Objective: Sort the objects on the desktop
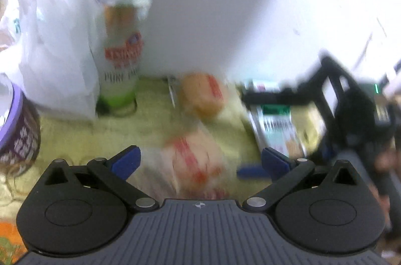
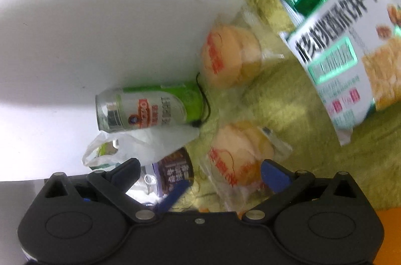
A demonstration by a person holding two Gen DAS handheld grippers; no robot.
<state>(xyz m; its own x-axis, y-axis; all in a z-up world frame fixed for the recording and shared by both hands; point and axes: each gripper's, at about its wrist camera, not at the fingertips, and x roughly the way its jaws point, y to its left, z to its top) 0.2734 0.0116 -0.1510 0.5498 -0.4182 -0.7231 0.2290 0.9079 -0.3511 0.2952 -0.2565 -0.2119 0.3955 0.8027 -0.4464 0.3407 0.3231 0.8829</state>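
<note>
My left claw (image 1: 199, 161) is spread wide above a wrapped bun (image 1: 195, 159) on the yellow-green bench (image 1: 75, 134), gripping nothing. My right claw (image 2: 199, 173) is likewise apart over that bun (image 2: 240, 152). A second bun (image 1: 204, 94) lies near the upright can (image 1: 121, 39), with the cracker packet (image 2: 330, 39) just beside them.

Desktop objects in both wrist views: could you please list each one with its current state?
Left claw: open, over the nearer bun.
Right claw: open, empty.
Can: upright by the wall.
Nearer bun: wrapped, lying flat.
Farther bun: wrapped, lying flat.
Biscuit pack: sealed, lying flat.
Plastic bag: crumpled, standing beside the can.
Cup: upright.
</note>
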